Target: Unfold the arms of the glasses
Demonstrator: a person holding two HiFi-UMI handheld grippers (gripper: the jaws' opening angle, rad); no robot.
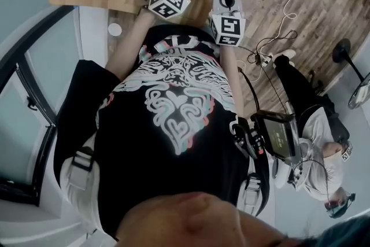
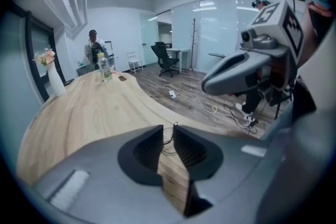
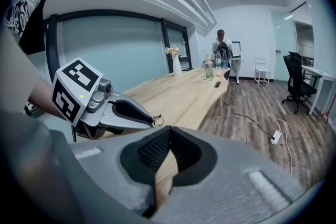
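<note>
Room ahead of the claws
Bare table (image 2: 79, 113) is left ahead; the gap of the left claw (image 2: 168, 127) is taken by glasses (image 2: 167, 140); the right claw (image 2: 207, 84) is found close to its right; vase (image 2: 52, 78) and bottle (image 2: 105, 68) are set far ahead.

Long wooden table (image 2: 79, 113); far end: white vase with flowers (image 2: 54, 83), clear bottle (image 2: 105, 69) upright.
</note>
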